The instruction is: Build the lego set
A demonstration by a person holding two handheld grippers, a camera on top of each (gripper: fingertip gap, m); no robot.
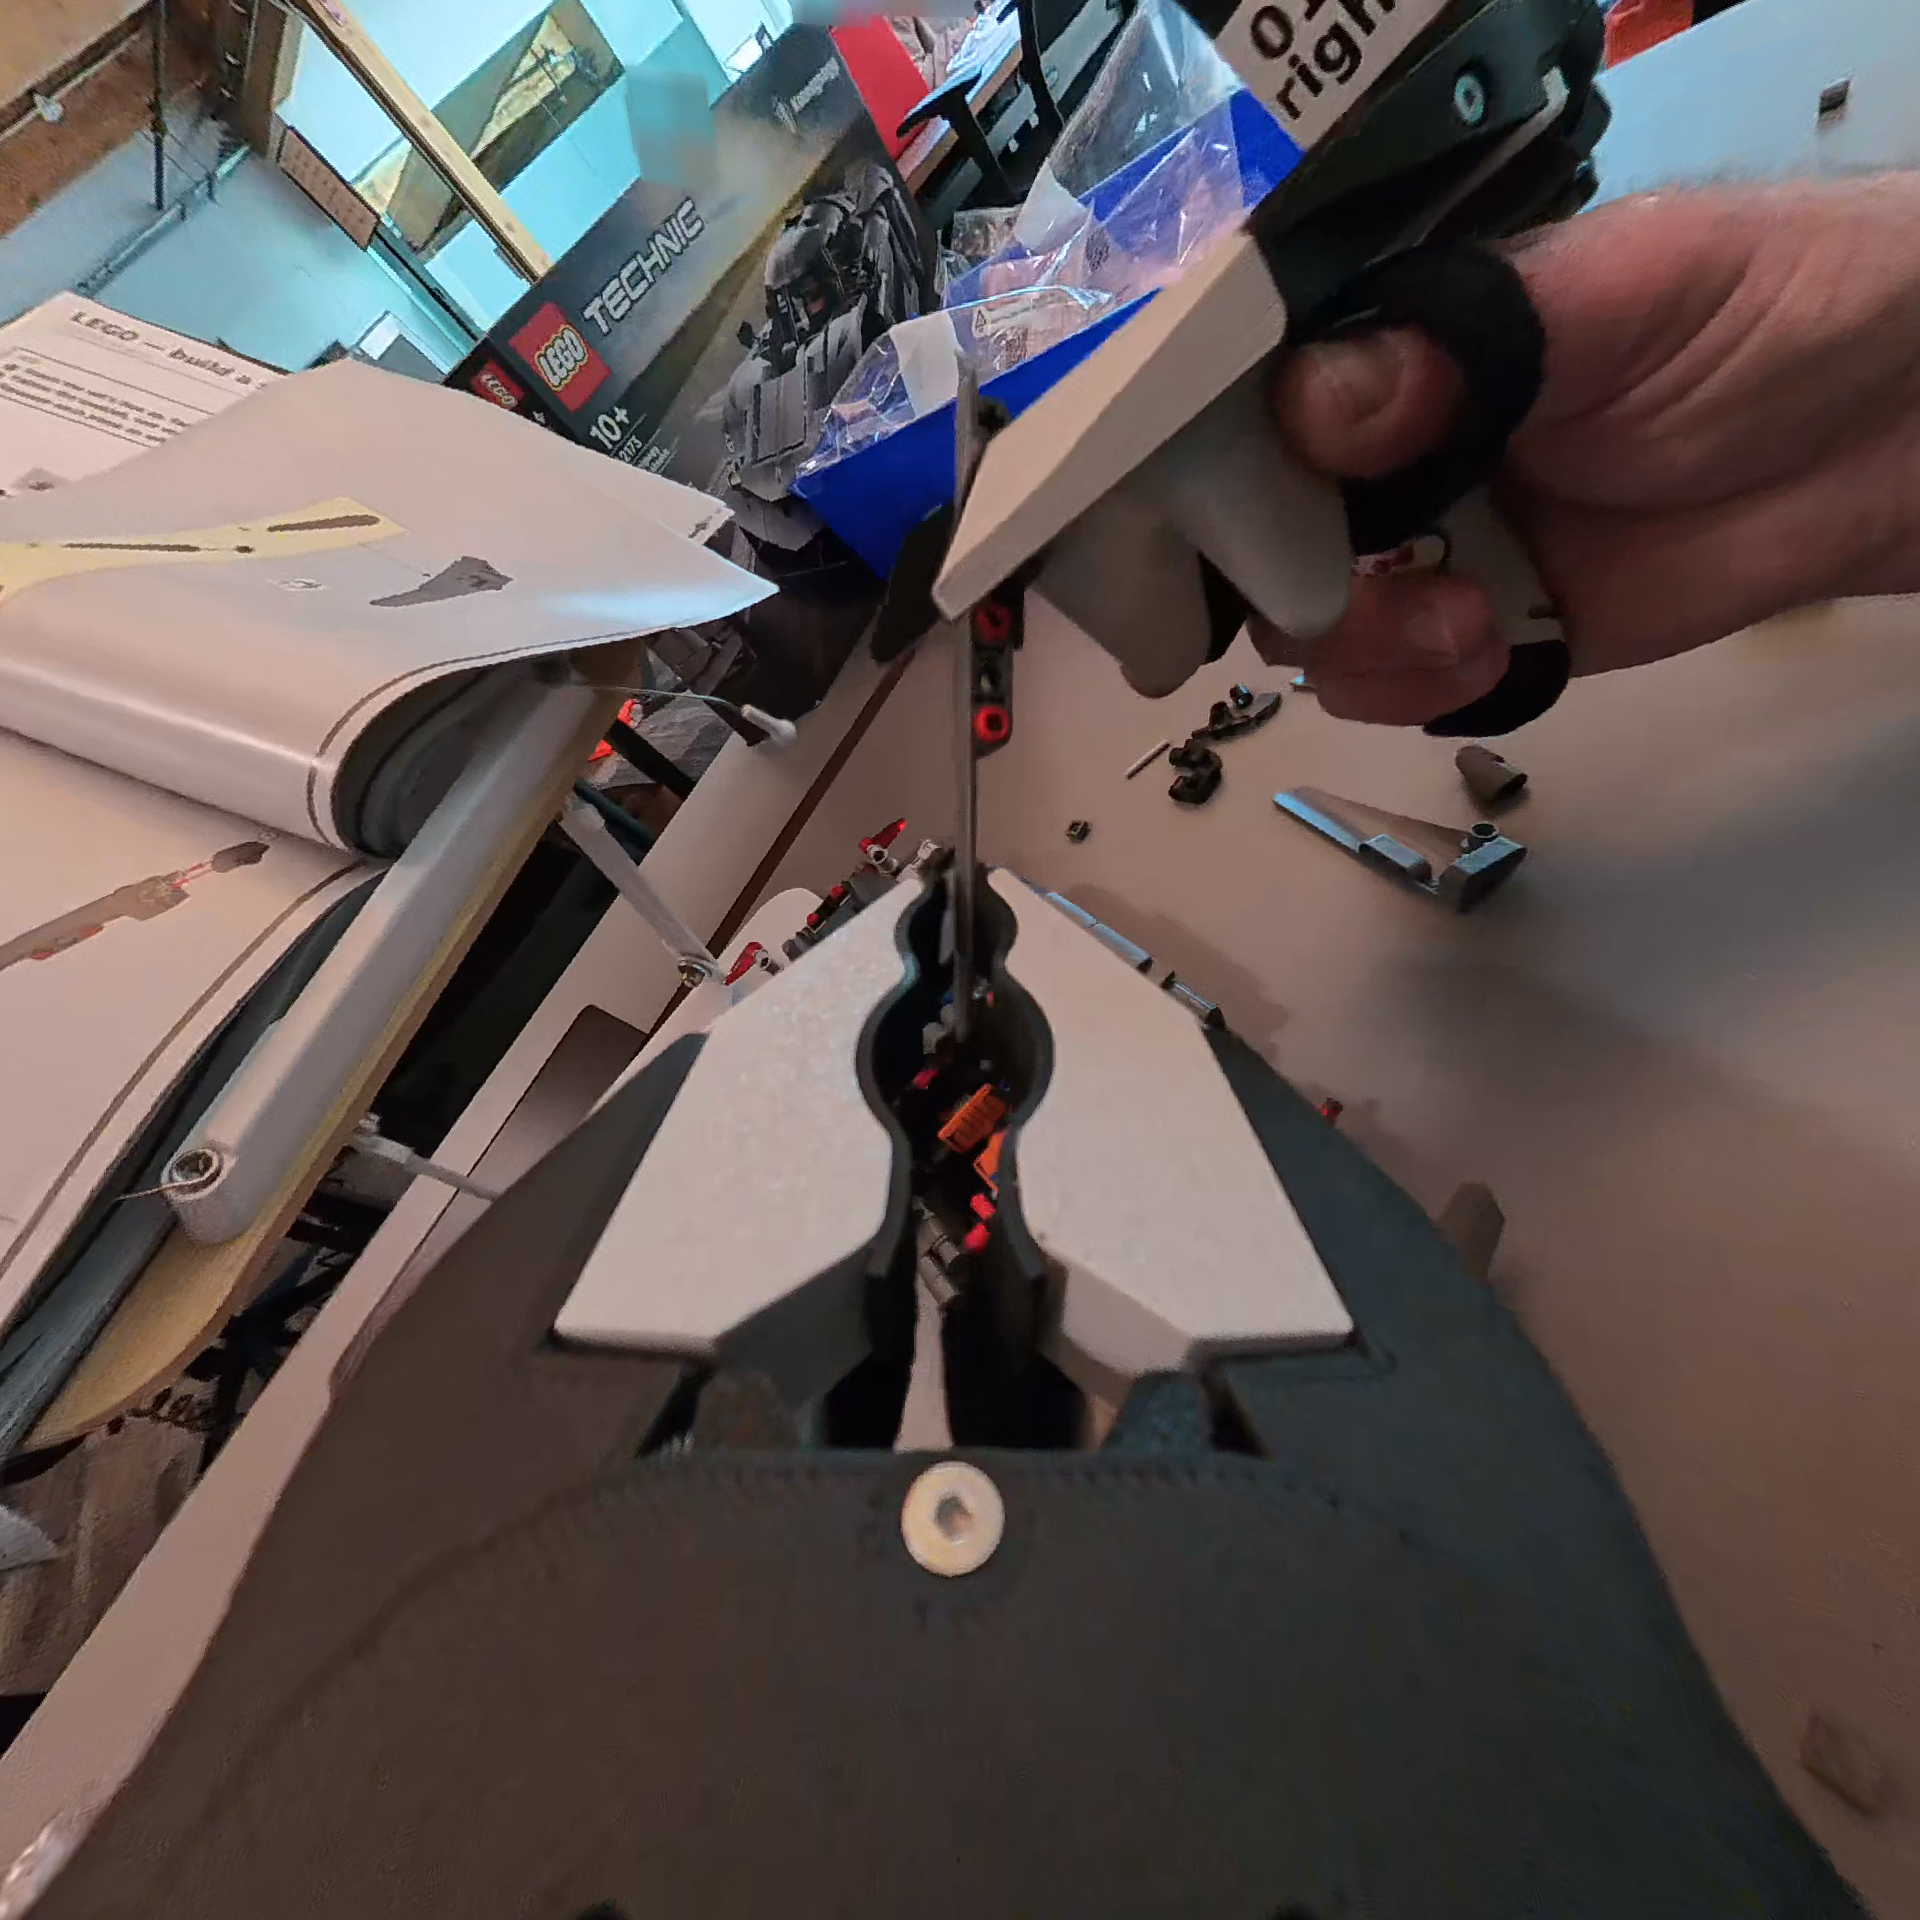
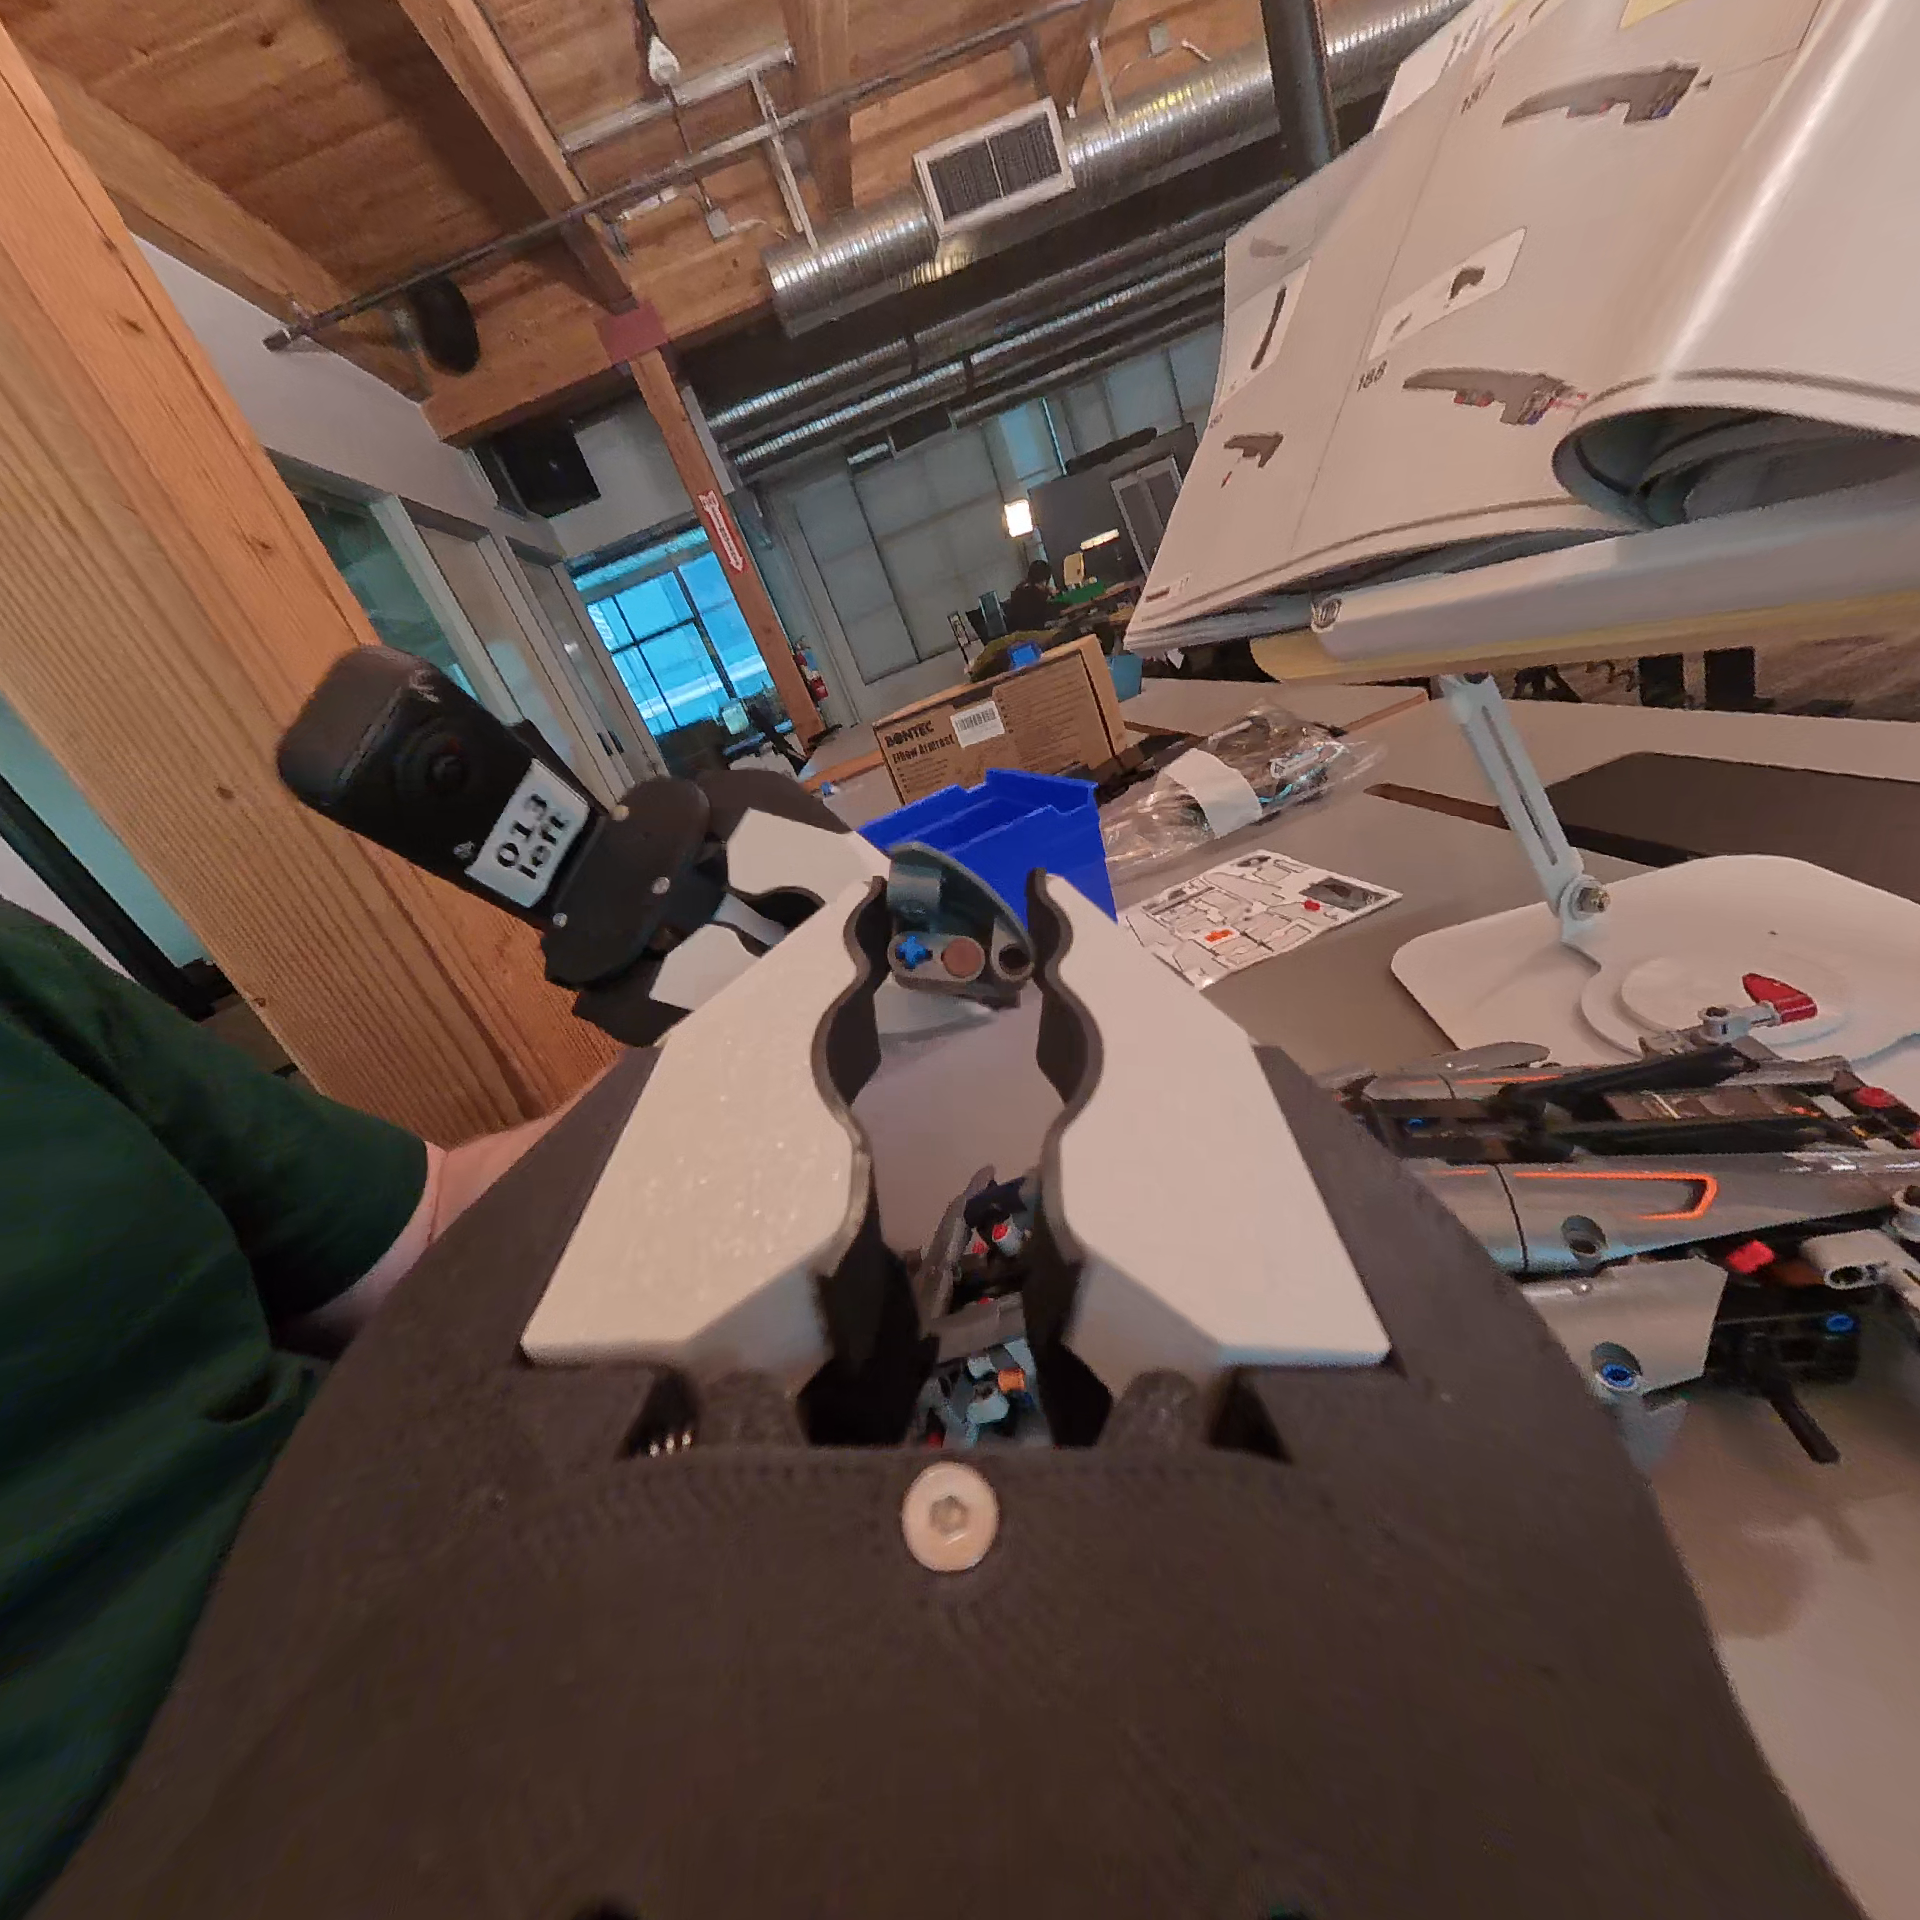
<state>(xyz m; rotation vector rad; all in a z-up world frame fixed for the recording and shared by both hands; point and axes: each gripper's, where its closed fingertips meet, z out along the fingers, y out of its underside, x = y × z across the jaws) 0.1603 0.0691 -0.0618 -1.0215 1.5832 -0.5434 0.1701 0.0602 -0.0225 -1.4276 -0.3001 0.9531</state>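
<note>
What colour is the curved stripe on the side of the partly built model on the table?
Orange, on a grey panel of the model; the right wrist view shows it best.

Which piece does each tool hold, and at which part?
Both tools grip one thin dark lego panel: left tool pinches its lower edge, right tool clamps its other end, by the pin holes.

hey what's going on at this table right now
A person is building a Lego model with a handheld gripper in each hand. The left gripper pinches the edge of a thin dark panel, and the right gripper grips a small grey piece on that same part, held up between the two. The half-built grey model sits on the table to the right. An instruction book lies open on a stand, with loose pieces and a blue bin nearby.
</note>
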